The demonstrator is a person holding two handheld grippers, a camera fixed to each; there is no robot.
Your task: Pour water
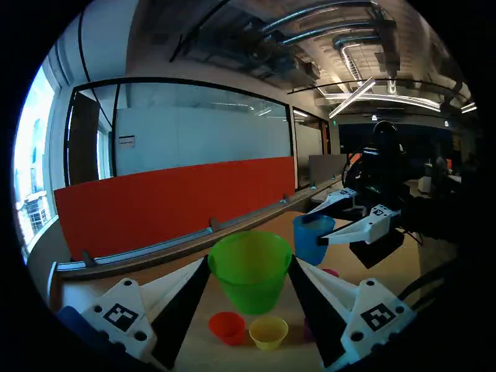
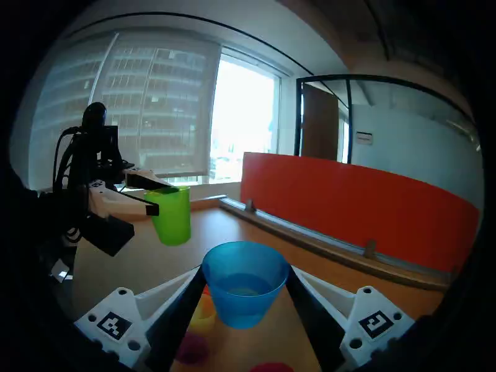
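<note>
Left tongs (image 1: 248, 263) pinch a green cup (image 1: 250, 282); right tongs (image 2: 245, 276) pinch a blue cup (image 2: 245, 313) holding water (image 2: 243, 290); likely raised to pour.

Translucent plastic green cup (image 1: 250, 273), translucent plastic blue cup (image 2: 245, 291), matt wood table (image 2: 142, 260)

The left gripper (image 1: 249, 265) is held in the air and roughly level, its two fingers (image 1: 186, 304) pressing on opposite sides of a green cup (image 1: 251, 291) that stands upright. The right gripper (image 2: 246, 274) is also held up, its fingers (image 2: 310, 297) clamped on either side of an upright blue cup (image 2: 245, 310). The two grippers face each other with a gap between them, neither touching the other
</note>
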